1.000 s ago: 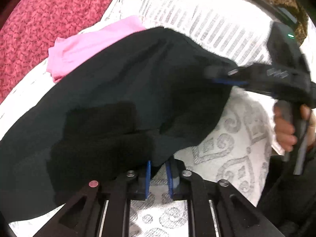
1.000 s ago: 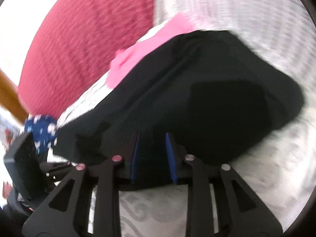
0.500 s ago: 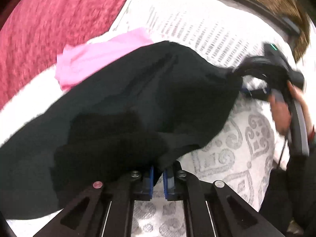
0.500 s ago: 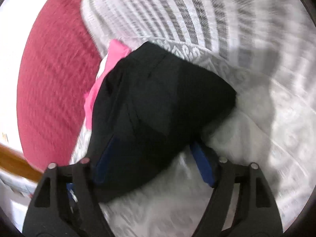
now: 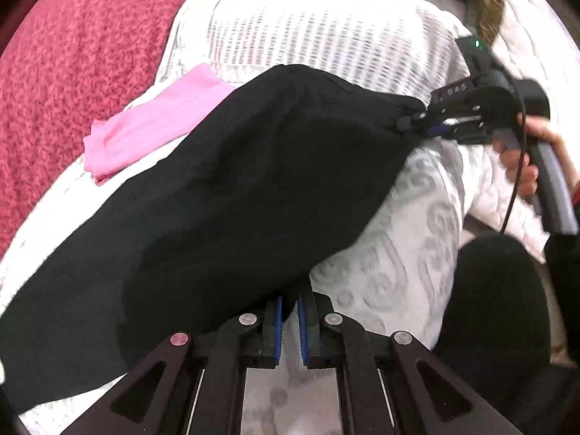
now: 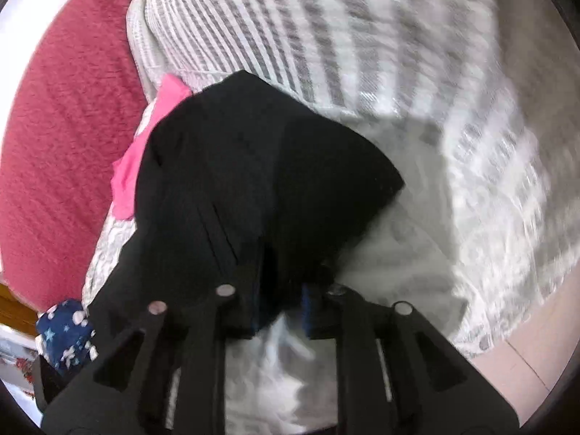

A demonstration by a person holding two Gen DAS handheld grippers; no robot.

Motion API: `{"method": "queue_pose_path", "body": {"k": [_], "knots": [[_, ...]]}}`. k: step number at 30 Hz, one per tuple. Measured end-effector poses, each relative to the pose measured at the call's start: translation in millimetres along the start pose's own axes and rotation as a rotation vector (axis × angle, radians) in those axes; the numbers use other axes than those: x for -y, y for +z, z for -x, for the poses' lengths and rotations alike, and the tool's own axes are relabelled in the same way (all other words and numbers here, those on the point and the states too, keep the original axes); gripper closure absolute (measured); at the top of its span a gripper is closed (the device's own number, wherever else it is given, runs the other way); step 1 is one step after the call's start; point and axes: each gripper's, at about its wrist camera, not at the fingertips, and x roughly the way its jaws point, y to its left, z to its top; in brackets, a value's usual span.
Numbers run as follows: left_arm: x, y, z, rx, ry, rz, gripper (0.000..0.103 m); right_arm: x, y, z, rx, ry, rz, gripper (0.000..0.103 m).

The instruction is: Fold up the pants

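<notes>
Left gripper [image 5: 289, 320] sits at the near edge of the left wrist view, jaws clamped together on a near corner of the black pants [image 5: 224, 195], blue pads pinching the cloth. The pants spread over the white patterned bedspread [image 5: 409, 253], running from near left up to far right. Right gripper [image 5: 417, 125] shows at the far right of that view, held by a hand [image 5: 522, 166], biting the far right corner of the pants. In the right wrist view the right gripper [image 6: 281, 308] has black cloth bunched between its jaws, which are opening slightly; the picture is motion-blurred. Pink garment [image 5: 152, 127] lies partly under the pants' far left edge. Red blanket [image 5: 72, 72] fills far left. A striped white pillow [image 5: 326, 36] lies beyond the pants.
</notes>
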Motion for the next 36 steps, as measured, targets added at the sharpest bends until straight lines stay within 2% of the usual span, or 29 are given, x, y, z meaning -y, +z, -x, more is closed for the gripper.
{"method": "queue_pose_path", "body": {"k": [3, 5, 7, 8, 9, 10, 14, 15, 19, 21, 22, 23, 24, 25, 26, 27, 29, 30, 32, 33, 35, 36], "knots": [[-2.7, -1.7, 0.0, -0.008, -0.006, 0.005, 0.097, -6.2, -3.8, 28.0, 0.035, -0.119, 0.065, 0.074], [-2.6, -1.6, -3.2, -0.018, -0.010, 0.019, 0.097, -18.0, 1.1, 47.1, 0.094, -0.177, 0.148, 0.074], [0.9, -3.5, -5.4, -0.024, -0.004, 0.022, 0.097, -36.0, 10.8, 52.9, 0.127, -0.170, 0.261, 0.072], [1.9, -3.9, -5.6, -0.026, -0.001, 0.022, 0.097, -46.0, 21.4, 50.7, 0.130, -0.143, 0.327, 0.064], [2.1, -3.9, -6.0, -0.026, 0.001, 0.023, 0.097, -50.5, 31.1, 46.8, 0.134, -0.114, 0.369, 0.051], [1.7, -4.1, -5.8, -0.025, 0.000, 0.024, 0.097, -52.8, 41.0, 42.6, 0.136, -0.093, 0.390, 0.046], [-4.6, -0.8, -7.3, -0.026, -0.007, 0.045, 0.097, -64.1, 89.4, 4.2, 0.073, -0.013, 0.415, 0.040], [-4.6, -0.1, -8.0, -0.027, -0.006, 0.046, 0.097, -68.8, 102.0, -12.3, 0.041, -0.028, 0.428, 0.033], [-4.3, 0.3, -10.7, -0.030, -0.006, 0.041, 0.097, -88.4, 111.1, -63.8, -0.094, -0.124, 0.482, 0.029], [-5.2, 0.7, -11.8, -0.029, -0.012, 0.046, 0.097, -88.9, 107.5, -78.7, -0.119, -0.184, 0.494, 0.022], [-6.3, 1.5, -12.5, -0.029, -0.016, 0.051, 0.097, -91.6, 104.8, -84.9, -0.106, -0.206, 0.504, 0.022], [-6.9, 1.7, -12.8, -0.027, -0.018, 0.054, 0.097, -96.0, 102.7, -87.3, -0.082, -0.230, 0.516, 0.042], [-7.4, 2.2, -12.7, -0.023, -0.014, 0.054, 0.096, -101.8, 100.8, -87.1, -0.040, -0.310, 0.540, 0.081], [-7.7, 2.6, -12.7, -0.022, -0.016, 0.054, 0.096, -103.4, 100.5, -80.4, -0.024, -0.334, 0.548, 0.082], [-8.0, 2.5, -13.0, -0.021, -0.019, 0.053, 0.096, -106.6, 97.1, -62.6, 0.031, -0.316, 0.522, 0.087], [-8.3, 2.4, -13.3, -0.020, -0.021, 0.053, 0.096, -113.8, 90.8, -45.3, 0.089, -0.312, 0.527, 0.087], [-8.1, 2.0, -15.1, -0.021, -0.021, 0.056, 0.096, -130.0, 75.2, -18.5, 0.206, -0.365, 0.584, 0.086], [-7.7, 1.7, -15.2, -0.020, -0.018, 0.057, 0.096, -134.9, 71.7, -15.3, 0.226, -0.389, 0.613, 0.078], [-7.0, 0.6, -11.4, -0.018, -0.015, 0.059, 0.096, -143.5, 70.3, -34.8, 0.200, -0.487, 0.729, 0.063], [-6.7, -0.7, -7.7, -0.015, -0.012, 0.060, 0.094, -140.7, 69.5, -54.2, 0.132, -0.552, 0.791, 0.061], [-10.0, -7.6, 6.3, -0.010, -0.012, 0.079, 0.094, -125.8, 68.8, -64.5, 0.059, -0.563, 0.771, 0.061], [-13.3, -11.7, 12.7, -0.009, -0.013, 0.097, 0.093, -119.7, 67.8, -59.4, 0.058, -0.538, 0.731, 0.061]]}}
